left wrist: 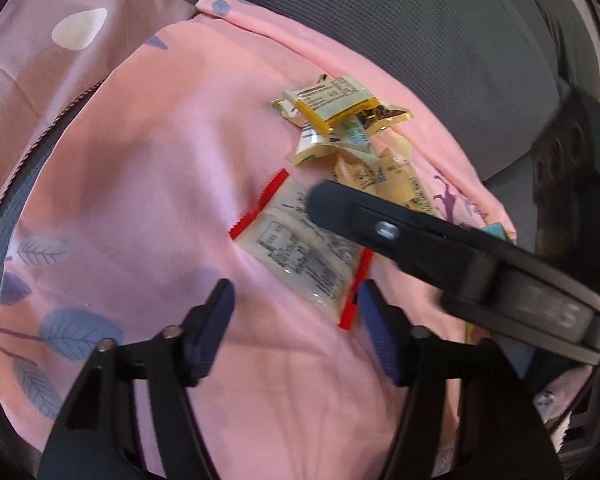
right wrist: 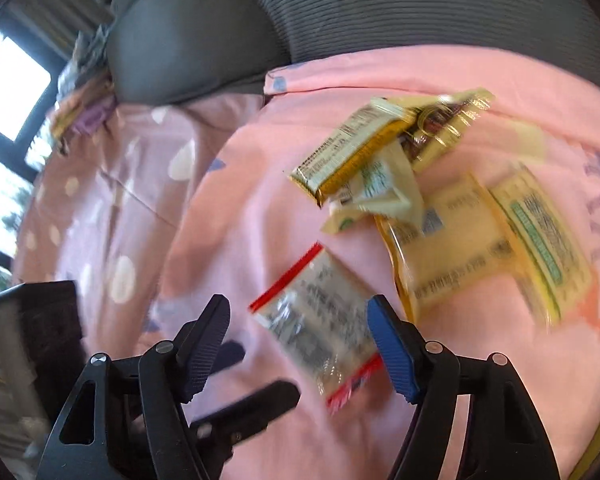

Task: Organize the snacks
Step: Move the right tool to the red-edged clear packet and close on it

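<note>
Closing in on the nearest snack, I have both tools over the pink leaf-print cover [left wrist: 148,184], and I judge the step in hand to be the reach for a first pick, nothing yet lifted. From the left wrist view, the left gripper [left wrist: 296,320] stands with its jaws apart and nothing between the pads, bare cloth under them; its right pad sits just beside the red end seal of the clear red-edged packet [left wrist: 300,252], whether touching I cannot tell. The right gripper [right wrist: 300,340] is also parted, and in its own view that same clear packet [right wrist: 324,320] lies flat in the gap with the blue pad near its right edge, not pressed on it. One black finger of the right tool crosses over the packet in the left view. My next move, as I judge it, calls for settling which tool takes the packet, lowering until both pads flank it, then clamping on the thin film without bunching the cloth. Print shows on the packet's back but blur keeps it unreadable. Beyond it lie two pale yellow pouches [right wrist: 452,248], then the heaped gold-edged wrappers [left wrist: 332,104] touching one another, all with label panels I cannot read; no brand is legible. Farthest is the grey ribbed cushion [left wrist: 420,32].
</note>
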`<state>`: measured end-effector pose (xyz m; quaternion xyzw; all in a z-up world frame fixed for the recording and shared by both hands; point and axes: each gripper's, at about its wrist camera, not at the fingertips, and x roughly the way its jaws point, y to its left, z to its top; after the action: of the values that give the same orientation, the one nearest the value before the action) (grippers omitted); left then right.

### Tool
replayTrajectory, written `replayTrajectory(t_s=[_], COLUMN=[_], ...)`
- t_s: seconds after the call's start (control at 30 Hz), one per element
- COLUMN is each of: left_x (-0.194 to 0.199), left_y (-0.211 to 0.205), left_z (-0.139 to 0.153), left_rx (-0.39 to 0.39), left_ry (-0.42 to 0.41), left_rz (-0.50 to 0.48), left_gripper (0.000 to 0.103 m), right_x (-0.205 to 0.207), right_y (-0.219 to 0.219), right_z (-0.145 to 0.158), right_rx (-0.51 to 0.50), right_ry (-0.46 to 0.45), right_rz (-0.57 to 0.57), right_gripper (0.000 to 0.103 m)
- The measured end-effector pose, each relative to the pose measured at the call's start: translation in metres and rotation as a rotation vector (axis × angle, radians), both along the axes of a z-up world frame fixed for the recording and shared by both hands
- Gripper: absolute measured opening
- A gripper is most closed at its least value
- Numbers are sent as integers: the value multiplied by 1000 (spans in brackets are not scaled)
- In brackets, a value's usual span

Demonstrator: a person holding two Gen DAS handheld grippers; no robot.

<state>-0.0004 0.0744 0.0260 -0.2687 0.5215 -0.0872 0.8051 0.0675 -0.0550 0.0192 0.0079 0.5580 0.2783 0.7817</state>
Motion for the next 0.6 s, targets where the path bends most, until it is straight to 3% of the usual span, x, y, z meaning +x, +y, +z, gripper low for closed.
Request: replayTrajectory(t_s=[0.1,0.23,0.27,0.47,0.6], left_x=[3,6,6,5,-2], left_y=[1,-4,-7,-7,-11], left_z=[-5,-5,-5,-1,6], left_rx=[-4,6,8,75,75], left_ry=[14,7,6,-19,-54], left_rz=[7,-16,-27,-34,-68], left_gripper=[40,27,20,19,19], right_x=[12,6,4,-8,-8], right_y=[7,14,14,-5,-10], right_z=[-21,-27,-27,-20,-16], right_rx=[-108,-146,-149,-105,-65], right_ry=[37,14,15,57,65], right_rz=[18,70,77,55,11], right_gripper=[74,74,74,61,60])
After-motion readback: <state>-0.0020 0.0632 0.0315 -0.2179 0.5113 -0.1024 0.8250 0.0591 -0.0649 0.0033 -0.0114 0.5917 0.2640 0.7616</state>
